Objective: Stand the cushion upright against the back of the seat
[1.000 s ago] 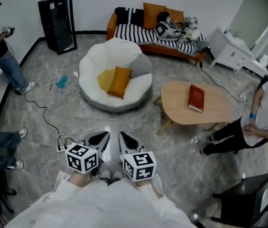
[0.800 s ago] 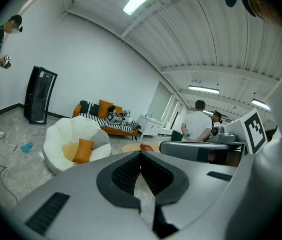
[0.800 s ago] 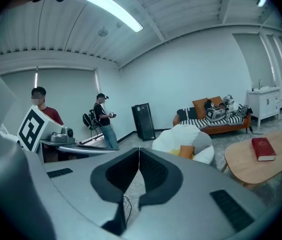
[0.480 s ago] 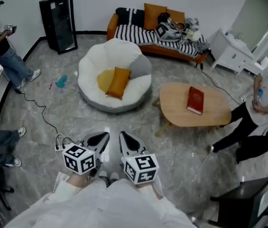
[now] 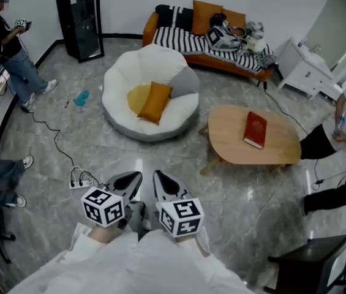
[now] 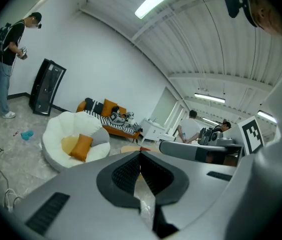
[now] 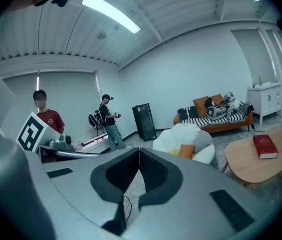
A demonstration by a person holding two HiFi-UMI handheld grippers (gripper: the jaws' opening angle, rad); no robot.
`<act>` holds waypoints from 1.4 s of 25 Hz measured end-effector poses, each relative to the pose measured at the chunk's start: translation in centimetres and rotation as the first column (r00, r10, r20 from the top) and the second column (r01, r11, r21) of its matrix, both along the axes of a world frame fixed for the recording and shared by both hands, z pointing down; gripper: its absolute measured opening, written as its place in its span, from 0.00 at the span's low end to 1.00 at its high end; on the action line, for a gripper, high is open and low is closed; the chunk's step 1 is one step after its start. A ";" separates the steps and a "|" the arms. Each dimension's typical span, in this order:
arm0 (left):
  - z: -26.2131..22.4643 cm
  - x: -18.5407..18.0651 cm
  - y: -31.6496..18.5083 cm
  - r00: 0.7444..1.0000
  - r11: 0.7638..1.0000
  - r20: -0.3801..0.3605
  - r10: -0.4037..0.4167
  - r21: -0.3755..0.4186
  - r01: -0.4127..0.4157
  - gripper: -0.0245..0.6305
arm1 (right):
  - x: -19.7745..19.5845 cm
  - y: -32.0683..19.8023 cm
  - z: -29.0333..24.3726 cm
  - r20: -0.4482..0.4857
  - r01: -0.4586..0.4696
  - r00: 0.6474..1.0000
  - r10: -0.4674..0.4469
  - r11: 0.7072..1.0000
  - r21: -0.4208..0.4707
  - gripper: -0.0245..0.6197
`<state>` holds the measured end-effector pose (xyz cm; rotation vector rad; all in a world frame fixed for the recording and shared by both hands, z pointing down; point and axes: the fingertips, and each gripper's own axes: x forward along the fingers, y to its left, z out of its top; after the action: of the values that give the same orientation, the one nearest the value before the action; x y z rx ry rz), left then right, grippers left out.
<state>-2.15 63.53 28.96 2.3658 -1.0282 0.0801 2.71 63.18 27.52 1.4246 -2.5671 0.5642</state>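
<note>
Nearest, the left gripper (image 5: 134,177) and right gripper (image 5: 161,177) hung side by side above the floor, each with its jaws closed tight on nothing. Farther off, the orange cushion (image 5: 155,102) lay slanted in the middle of the white round seat (image 5: 119,125), partly over a yellow pad (image 5: 137,98), short of the seat's back rim. A red book (image 5: 255,130) lay on the wooden table (image 5: 228,136), towards its right edge.
</note>
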 end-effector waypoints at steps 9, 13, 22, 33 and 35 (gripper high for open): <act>1.2 -0.4 -5.8 1.000 1.000 0.007 0.008 -0.015 -0.008 0.05 | 0.6 -5.6 1.0 0.012 -0.043 0.999 0.043 0.999 -0.014 0.06; 1.5 -0.8 -10.4 1.000 1.000 0.008 0.028 -0.011 -0.028 0.05 | 0.0 -10.3 1.1 0.001 -0.049 0.999 0.049 0.999 -0.007 0.06; -0.4 -2.5 -20.8 0.995 0.995 0.021 0.093 0.022 -0.093 0.05 | -1.4 -20.7 -0.7 -0.025 -0.119 0.992 0.120 0.993 0.025 0.06; -0.2 -4.5 -29.3 0.987 0.987 0.039 0.158 0.023 -0.159 0.05 | -3.6 -29.0 -0.2 -0.035 -0.196 0.980 0.196 0.980 0.018 0.06; 0.3 -4.4 -30.0 0.986 0.986 0.035 0.165 0.011 -0.166 0.05 | -3.4 -29.6 0.3 -0.043 -0.202 0.979 0.202 0.979 0.004 0.06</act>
<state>-6.56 33.49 29.23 2.4670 -0.8483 0.1761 -0.72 33.54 27.82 1.6902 -2.4056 0.5542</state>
